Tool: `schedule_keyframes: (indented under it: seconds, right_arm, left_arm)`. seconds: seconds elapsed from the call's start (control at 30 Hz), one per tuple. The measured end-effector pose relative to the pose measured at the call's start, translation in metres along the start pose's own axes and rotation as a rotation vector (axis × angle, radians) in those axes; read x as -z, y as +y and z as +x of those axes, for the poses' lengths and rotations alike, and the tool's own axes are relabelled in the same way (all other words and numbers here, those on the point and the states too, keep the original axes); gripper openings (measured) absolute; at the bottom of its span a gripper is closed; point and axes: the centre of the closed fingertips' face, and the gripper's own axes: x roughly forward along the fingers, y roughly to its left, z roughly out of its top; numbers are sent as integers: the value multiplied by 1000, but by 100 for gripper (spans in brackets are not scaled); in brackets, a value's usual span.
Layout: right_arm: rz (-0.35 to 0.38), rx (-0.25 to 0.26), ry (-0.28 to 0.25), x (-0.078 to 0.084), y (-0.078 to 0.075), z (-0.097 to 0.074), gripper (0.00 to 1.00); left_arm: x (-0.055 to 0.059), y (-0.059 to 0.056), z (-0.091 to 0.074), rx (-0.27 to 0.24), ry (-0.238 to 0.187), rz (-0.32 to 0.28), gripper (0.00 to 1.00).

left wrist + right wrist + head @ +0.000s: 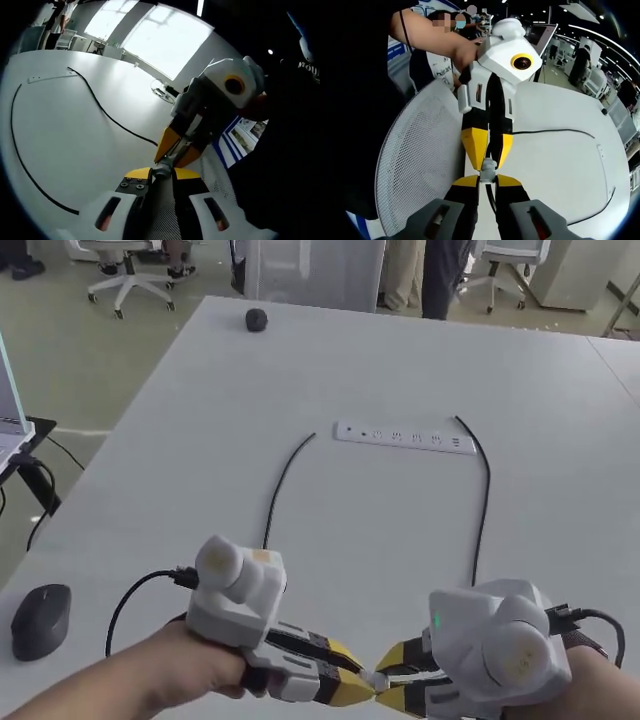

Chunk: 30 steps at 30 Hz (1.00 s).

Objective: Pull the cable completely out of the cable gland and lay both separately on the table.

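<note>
The white table (400, 370) runs away from the person, and over its near edge the two grippers meet tip to tip. The left gripper (161, 176) comes from the person's left with its jaws clamped on the cable gland (161, 171). The right gripper (487, 182) faces it from the other side, its jaws drawn to a narrow gap. Farther out, a white power strip (405, 437) lies crosswise with its black cord (485, 500) curving towards the person, and a loose black lead (285, 485) lies to its left. The small grey gland is off the table, right at both sets of yellow tips, its long axis in line with the two grippers. A thin dark cable (492, 195) leaves it into the right gripper's gap; whether those jaws pinch it cannot be told. The white letters "MOU" show on a dark garment (305, 65).
</note>
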Motion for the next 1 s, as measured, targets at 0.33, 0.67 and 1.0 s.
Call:
schedule_keyframes:
  seconds: [0.33,0.67,1.0]
  right_arm:
    - [-3,5,-5,-1,1,-1,6]
    - [-9,-20,-14,1,0,-2,8]
    - [205,-213,-41,1,-3,-9,19]
  left_arm:
    - [1,-2,0,10,0,51,16]
    - [-1,-3,2,-20,16,133,15]
    - [-9,-4,-3,-84,18,271,14]
